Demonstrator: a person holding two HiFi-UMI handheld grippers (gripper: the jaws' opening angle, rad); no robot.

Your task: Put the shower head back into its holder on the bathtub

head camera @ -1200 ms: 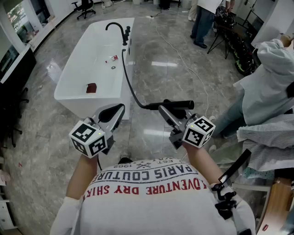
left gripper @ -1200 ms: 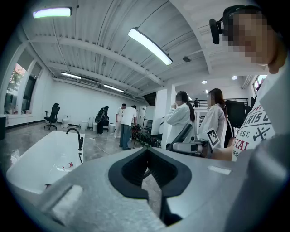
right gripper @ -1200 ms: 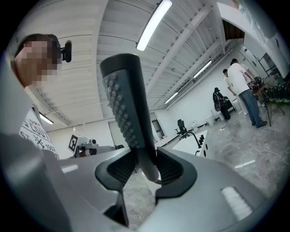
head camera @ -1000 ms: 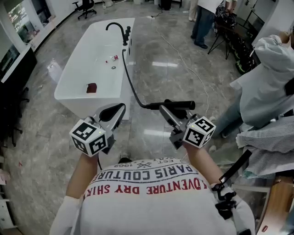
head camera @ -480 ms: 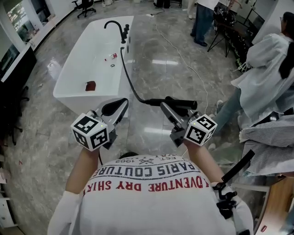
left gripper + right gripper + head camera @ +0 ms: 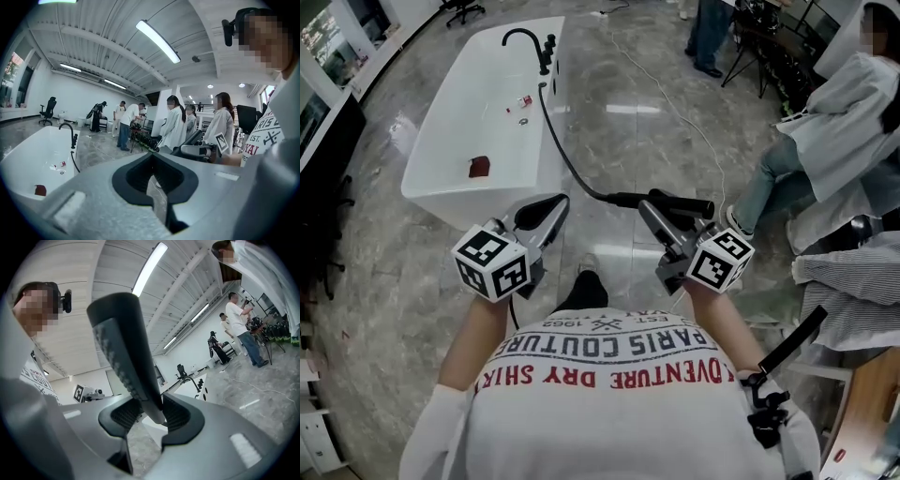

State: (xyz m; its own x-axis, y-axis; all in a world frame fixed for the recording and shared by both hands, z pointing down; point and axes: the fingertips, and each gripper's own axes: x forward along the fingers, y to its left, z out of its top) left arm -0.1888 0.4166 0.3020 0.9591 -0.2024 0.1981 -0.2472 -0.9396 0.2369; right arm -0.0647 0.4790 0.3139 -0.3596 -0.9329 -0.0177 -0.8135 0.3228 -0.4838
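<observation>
A white freestanding bathtub (image 6: pixel 459 208) stands far left. The right tongs (image 6: pixel 652 212) clamp the black shower head (image 6: pixel 682 204), near right, well apart from it. The left tongs (image 6: pixel 555 204) are pressed together, empty. In the bathtub lie a dark red object (image 6: pixel 478 168) and a smaller red-and-white item (image 6: pixel 523 101).

The person's shirt (image 6: pixel 609 375) reads "PARIS COUTURE" and "ADVENTURE DRY".

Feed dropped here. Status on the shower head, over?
Left gripper shut, empty. Right gripper shut on shower head, hose running to tub. Head not yet at tub. Nothing seen in the way.
</observation>
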